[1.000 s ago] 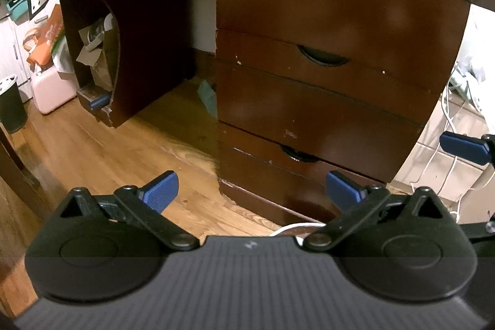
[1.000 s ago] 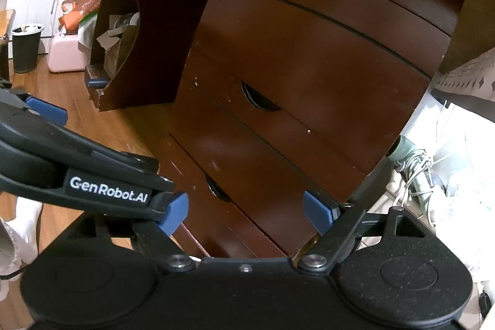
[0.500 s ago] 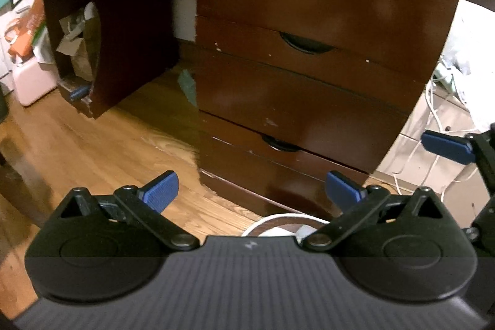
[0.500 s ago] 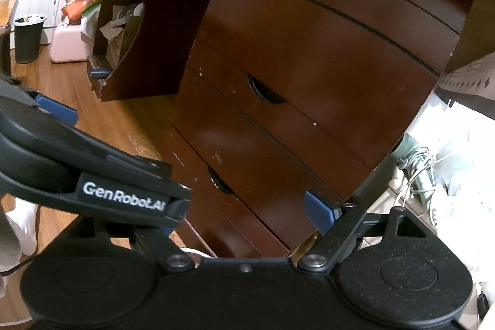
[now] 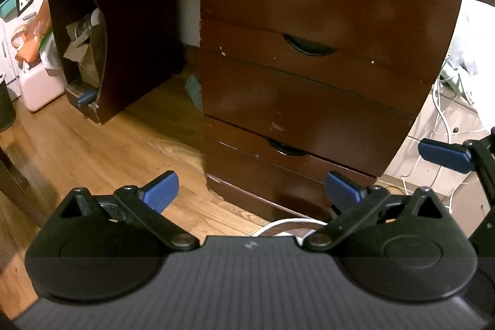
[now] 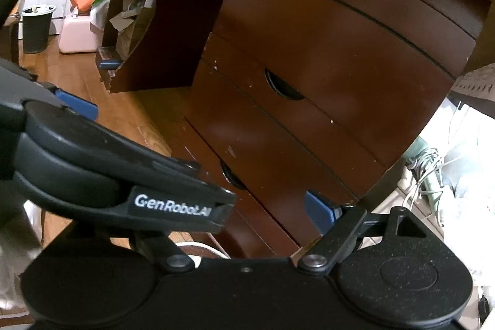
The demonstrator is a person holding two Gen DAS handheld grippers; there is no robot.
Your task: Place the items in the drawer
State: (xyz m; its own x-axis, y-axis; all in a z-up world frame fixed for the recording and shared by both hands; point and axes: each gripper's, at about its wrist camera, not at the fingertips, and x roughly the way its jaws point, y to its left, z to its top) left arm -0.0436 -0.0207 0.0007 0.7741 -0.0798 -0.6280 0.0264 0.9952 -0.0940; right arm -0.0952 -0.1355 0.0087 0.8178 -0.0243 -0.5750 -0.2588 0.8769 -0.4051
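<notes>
A dark brown wooden drawer unit (image 5: 309,88) stands under a desk, with all its drawers shut. The middle drawer has a curved cut-out handle (image 5: 309,47) and the bottom drawer has one too (image 5: 286,148). The unit also shows in the right wrist view (image 6: 309,88). My left gripper (image 5: 250,190) is open and empty, a short way in front of the bottom drawer. My right gripper (image 6: 266,206) is open and empty; its left finger is hidden behind the left gripper's body (image 6: 123,175). One right fingertip (image 5: 444,155) shows at the right edge of the left wrist view.
A wooden floor (image 5: 92,150) lies to the left, with the knee space under the desk. A cluttered side shelf (image 5: 83,57), a pink box (image 5: 38,88) and a dark bin (image 6: 37,28) stand at the left. White cables (image 5: 445,119) lie to the right of the unit.
Both grippers have shifted; the drawer unit has slid in view and looks a little closer. Both stay open and empty. The left gripper's body now covers more of the right wrist view.
</notes>
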